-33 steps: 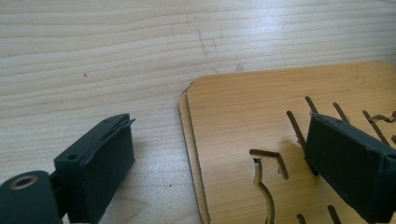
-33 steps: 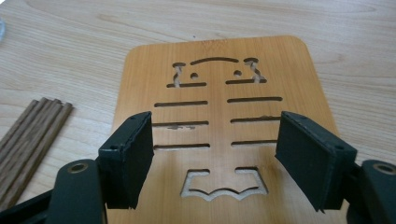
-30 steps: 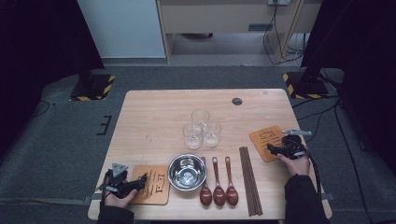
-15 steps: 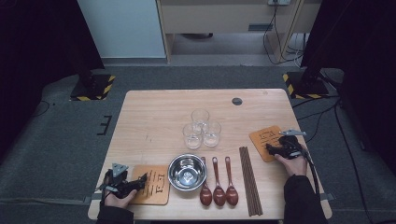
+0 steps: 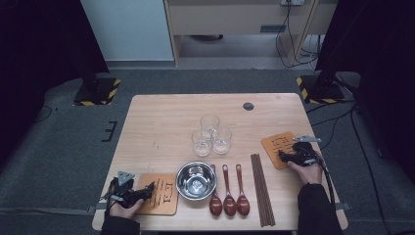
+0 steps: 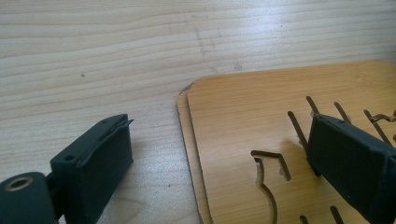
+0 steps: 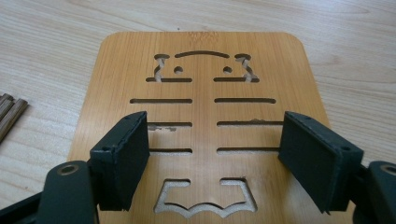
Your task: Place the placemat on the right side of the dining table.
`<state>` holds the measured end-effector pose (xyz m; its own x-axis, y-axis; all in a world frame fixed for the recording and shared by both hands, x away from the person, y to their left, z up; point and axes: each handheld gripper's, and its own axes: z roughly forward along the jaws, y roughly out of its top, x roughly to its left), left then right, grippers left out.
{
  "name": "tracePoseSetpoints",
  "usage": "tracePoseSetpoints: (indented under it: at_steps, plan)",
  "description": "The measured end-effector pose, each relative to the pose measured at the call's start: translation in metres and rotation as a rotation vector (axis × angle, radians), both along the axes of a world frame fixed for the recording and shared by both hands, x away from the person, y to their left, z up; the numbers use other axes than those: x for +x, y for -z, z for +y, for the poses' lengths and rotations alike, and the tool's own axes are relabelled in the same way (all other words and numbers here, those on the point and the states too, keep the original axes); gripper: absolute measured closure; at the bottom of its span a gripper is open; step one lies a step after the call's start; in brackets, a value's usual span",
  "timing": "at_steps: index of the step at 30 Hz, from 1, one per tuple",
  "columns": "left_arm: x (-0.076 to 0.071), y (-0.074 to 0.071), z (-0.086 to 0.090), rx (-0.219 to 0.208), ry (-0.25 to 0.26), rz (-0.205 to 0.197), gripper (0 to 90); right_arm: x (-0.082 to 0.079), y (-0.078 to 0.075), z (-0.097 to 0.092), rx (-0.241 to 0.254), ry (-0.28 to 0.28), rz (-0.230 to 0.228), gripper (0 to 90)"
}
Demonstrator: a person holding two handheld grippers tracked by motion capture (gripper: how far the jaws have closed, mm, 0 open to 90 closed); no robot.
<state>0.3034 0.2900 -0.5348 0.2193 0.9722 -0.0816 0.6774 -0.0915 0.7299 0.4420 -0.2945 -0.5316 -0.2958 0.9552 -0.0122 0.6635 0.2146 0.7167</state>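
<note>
A bamboo coaster (image 5: 165,201) with cut-out slots lies at the table's near left. In the left gripper view it is a stack of two coasters (image 6: 243,116). My left gripper (image 5: 149,189) (image 6: 219,168) straddles the stack's corner: one jaw over bare wood, the other over the top coaster. Its jaws have just been opening, stand open and press on nothing. A second slotted coaster (image 5: 274,143) (image 7: 205,88) lies at the right edge. My right gripper (image 5: 283,155) (image 7: 215,158) hovers low over it, its open jaws having just widened a little, with only the coaster's face beneath them.
Three clear glasses (image 5: 211,133) stand together mid-table. A steel bowl (image 5: 182,172), three dark red spoons (image 5: 228,196) and a bundle of brown chopsticks (image 5: 262,188) (image 7: 8,112) line the near edge. The wooden table (image 5: 161,127) has a dark round plug (image 5: 248,105) at the back.
</note>
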Motion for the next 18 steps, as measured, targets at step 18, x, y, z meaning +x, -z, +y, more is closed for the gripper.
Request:
tracePoseSetpoints:
  at_steps: [18]
  plan:
    - [0.000,0.000,0.000,0.000,0.003,0.001,5.9,-0.002,0.001,0.012,0.015,0.129,-0.013,27.9]
